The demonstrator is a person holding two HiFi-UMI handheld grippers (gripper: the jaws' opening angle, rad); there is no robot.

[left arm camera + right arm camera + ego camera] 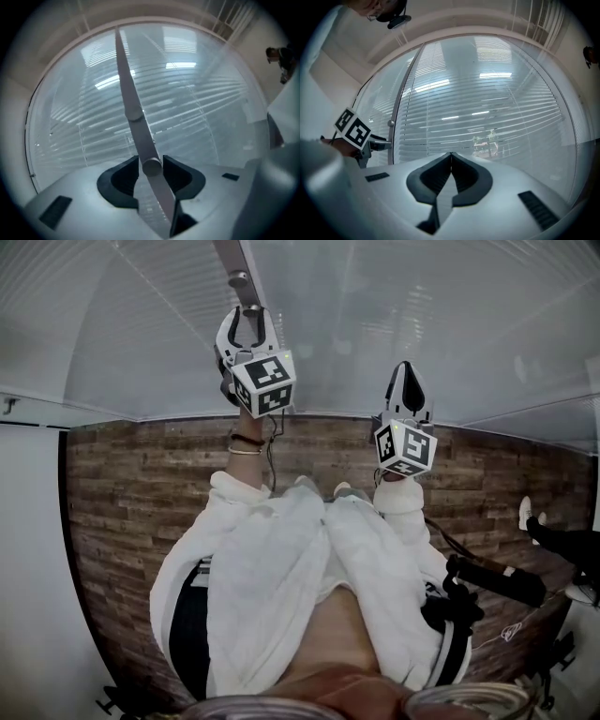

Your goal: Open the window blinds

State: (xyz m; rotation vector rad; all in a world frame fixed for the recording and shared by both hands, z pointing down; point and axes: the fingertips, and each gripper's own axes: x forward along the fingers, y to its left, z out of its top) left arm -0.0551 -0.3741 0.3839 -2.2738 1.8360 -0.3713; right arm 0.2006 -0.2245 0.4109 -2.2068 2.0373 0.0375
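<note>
**Parted Round the Tilt Wand, Blinds Down**

Stands facing the window blinds [394, 306], lowered across the whole pane, slats horizontal and close-set. Looks steeply down past white sleeves [281, 549] to a wood-plank floor [122, 484].

Holds the left gripper [249, 317] raised at the tilt wand [127, 84], a slim grey rod hanging from the top of the blinds just in front of the slats. Has its 2 jaws released, 1 on each side of the wand, with the rod running straight between the pads [174, 171] toward the camera. Leaves a thin sliver of slats visible between the rod and the left pad in the left gripper view, so surrounding the wand without clenching it. Wears bracelets [246, 444] on the left wrist, just below that gripper's marker cube [264, 382].

Holds the right gripper [406, 371] up beside it, near the blinds and well apart from the wand. Has its 2 jaws clenched, tips meeting along 1 line in the right gripper view, with nothing between them. Catches the left gripper at the left edge of that same view, at the wand, against the slats. Picks out faint greenery through the slat gaps near the middle of the pane.
</note>
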